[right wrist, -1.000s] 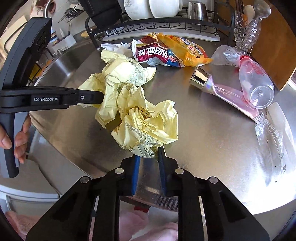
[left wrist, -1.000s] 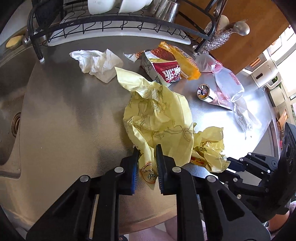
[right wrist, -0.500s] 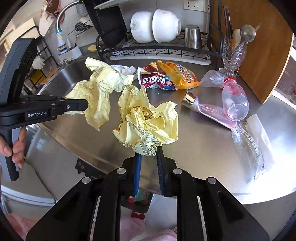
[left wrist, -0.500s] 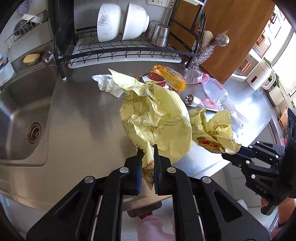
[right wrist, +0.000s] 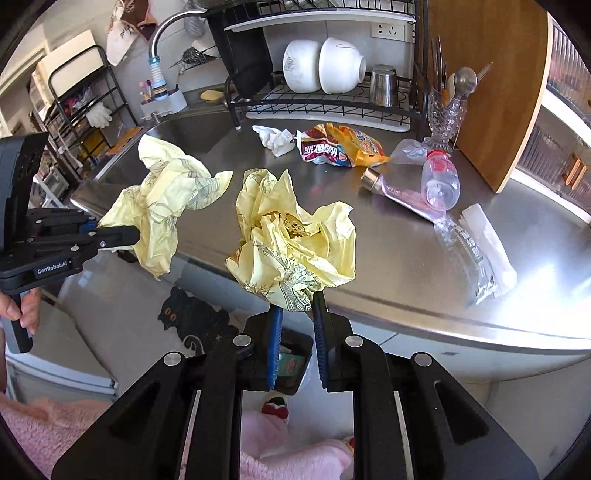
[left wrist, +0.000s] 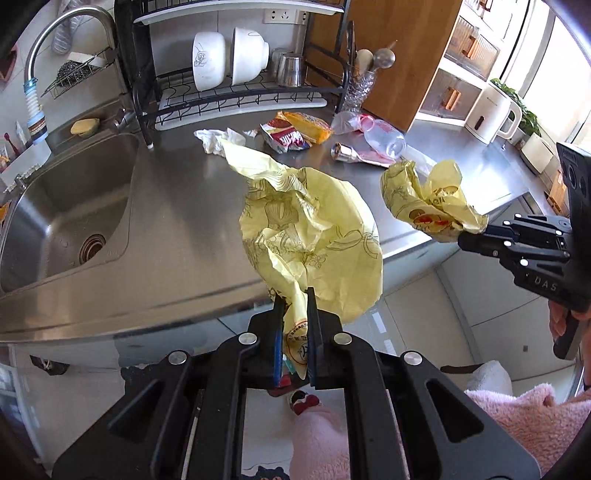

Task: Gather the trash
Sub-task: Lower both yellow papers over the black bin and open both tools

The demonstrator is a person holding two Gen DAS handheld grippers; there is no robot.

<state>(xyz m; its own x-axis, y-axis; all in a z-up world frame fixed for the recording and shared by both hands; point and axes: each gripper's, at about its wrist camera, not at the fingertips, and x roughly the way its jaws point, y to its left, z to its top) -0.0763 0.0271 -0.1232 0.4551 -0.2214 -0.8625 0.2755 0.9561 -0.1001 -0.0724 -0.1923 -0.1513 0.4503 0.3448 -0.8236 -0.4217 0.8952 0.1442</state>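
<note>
The left tongs point(left wrist: 295, 325) are clamped on a crumpled yellow wrapper point(left wrist: 314, 236), which hangs in the air over the front edge of the table point(left wrist: 184, 221). Their jaws have just been closing, with the wrapper between them. The right tongs point(right wrist: 297, 325) grip a second yellow wrapper point(right wrist: 295, 243), also up off the table near its front edge. The two wrappers are apart from each other.

The table is shiny grey metal. More trash lies on it near the back: a white tissue point(right wrist: 273, 138), a red and orange snack bag point(right wrist: 340, 147) just beside it, a clear bottle with a pink cap point(right wrist: 441, 177), a pink tube with a silver cap point(right wrist: 395, 192) touching the bottle, and a clear plastic bag point(right wrist: 469, 254) near the right edge.

At the left end is a metal sink point(left wrist: 66, 206) with a drain in the bottom and a bent tap point(left wrist: 55, 33) above it. A yellow soap point(left wrist: 84, 126) sits behind the sink.

At the back stands a black wire rack point(right wrist: 325, 103). Two white bowls point(right wrist: 325, 66) lean on their sides in it, with a metal cup point(right wrist: 384, 86) upside down next to them. A glass jar point(right wrist: 445, 114) beside the rack holds spoons and sticks. A wooden board point(right wrist: 491, 85) leans behind it. A white kettle point(left wrist: 491, 114) stands far off on the right.

Down below, a black bin point(right wrist: 291, 365) sits on the floor, with a black cat mat point(right wrist: 192, 321) beside it.
</note>
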